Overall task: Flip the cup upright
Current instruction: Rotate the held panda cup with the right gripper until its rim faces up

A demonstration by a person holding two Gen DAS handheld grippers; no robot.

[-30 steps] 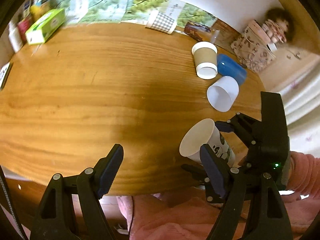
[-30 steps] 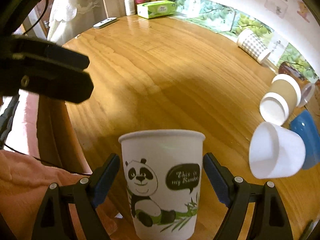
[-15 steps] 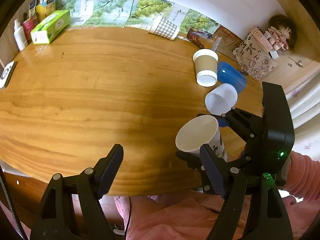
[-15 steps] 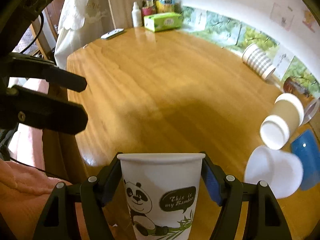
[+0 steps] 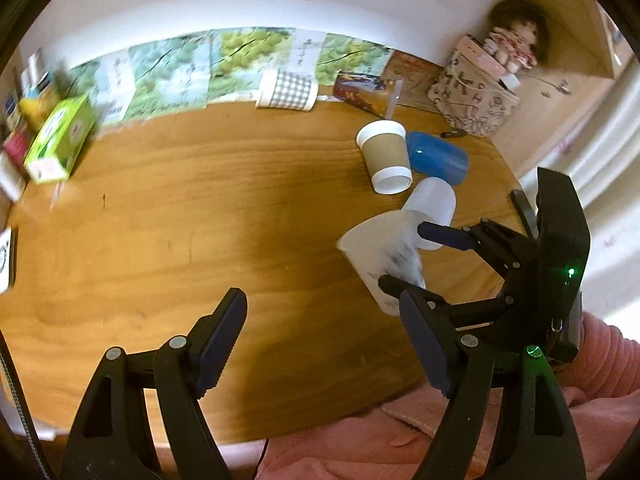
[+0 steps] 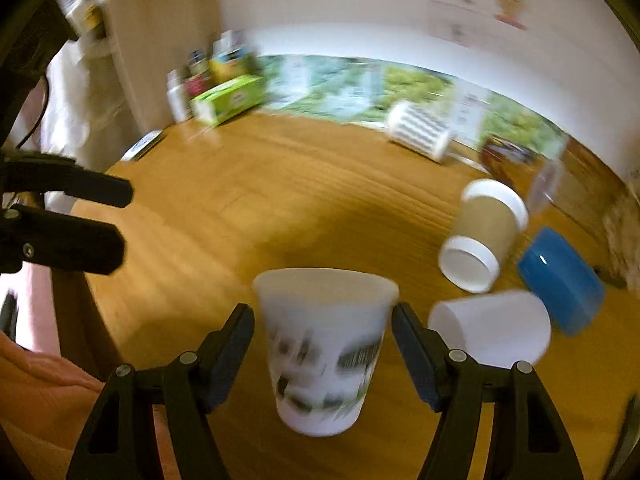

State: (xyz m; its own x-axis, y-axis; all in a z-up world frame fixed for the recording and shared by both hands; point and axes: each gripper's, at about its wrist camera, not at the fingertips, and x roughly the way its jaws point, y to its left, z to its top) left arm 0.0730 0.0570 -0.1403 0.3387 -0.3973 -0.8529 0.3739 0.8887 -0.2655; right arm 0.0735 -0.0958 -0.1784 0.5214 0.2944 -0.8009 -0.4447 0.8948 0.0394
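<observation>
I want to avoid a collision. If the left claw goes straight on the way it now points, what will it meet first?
The left claw is open, with only bare table between its fingers. Straight on, the way looks free up to the checked cup lying by the wall, though depth is unclear here.

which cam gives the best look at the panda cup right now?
Right wrist: the panda cup stands mouth-up, centred between the right gripper fingers, its whole side showing, though motion-blurred. Left wrist shows the cup smaller, blurred and partly hidden by gripper fingers.
</observation>
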